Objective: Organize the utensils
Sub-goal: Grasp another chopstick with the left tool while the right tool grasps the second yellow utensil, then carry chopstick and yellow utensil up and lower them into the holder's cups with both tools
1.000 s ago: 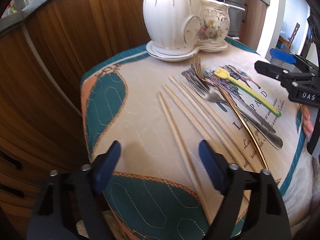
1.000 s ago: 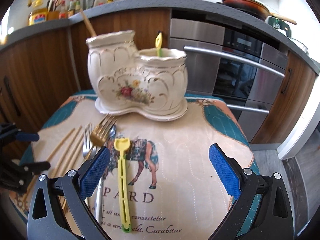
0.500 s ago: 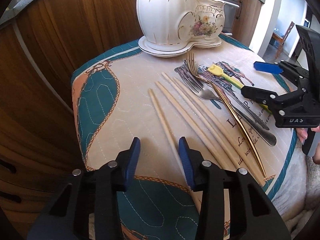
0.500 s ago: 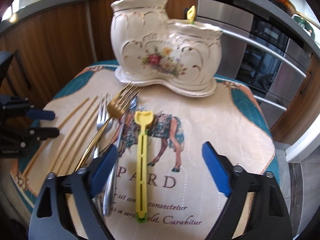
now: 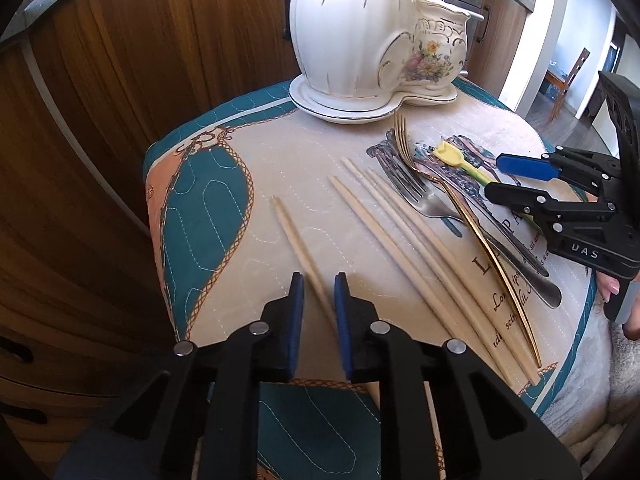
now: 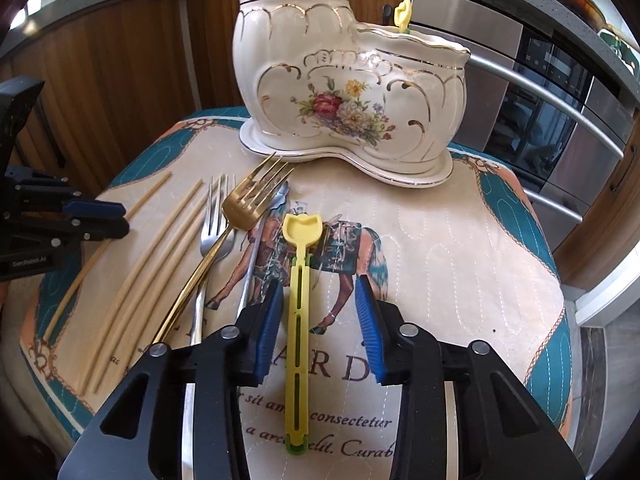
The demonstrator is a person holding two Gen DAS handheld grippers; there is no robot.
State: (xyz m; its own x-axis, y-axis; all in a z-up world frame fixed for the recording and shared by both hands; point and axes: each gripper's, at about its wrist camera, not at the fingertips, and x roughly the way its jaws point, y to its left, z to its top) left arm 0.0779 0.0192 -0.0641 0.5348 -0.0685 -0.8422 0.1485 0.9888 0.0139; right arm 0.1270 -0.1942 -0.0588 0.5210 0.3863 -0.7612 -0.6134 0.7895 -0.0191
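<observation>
Jaws closing on both: left gripper point(image 5: 319, 294) around a lone chopstick point(image 5: 297, 240), right gripper point(image 6: 318, 298) straddling the yellow utensil point(image 6: 298, 320), not pinched yet, flat on the quilted mat point(image 6: 460, 280).

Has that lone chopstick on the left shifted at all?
Cannot tell: the lone chopstick lies much as before beside the other chopsticks, while the left gripper closes around it.

Quilted mat point(image 6: 460, 264) bears ceramic holder point(image 6: 352, 92); chopsticks point(image 5: 404, 240); forks point(image 6: 218, 220).
</observation>
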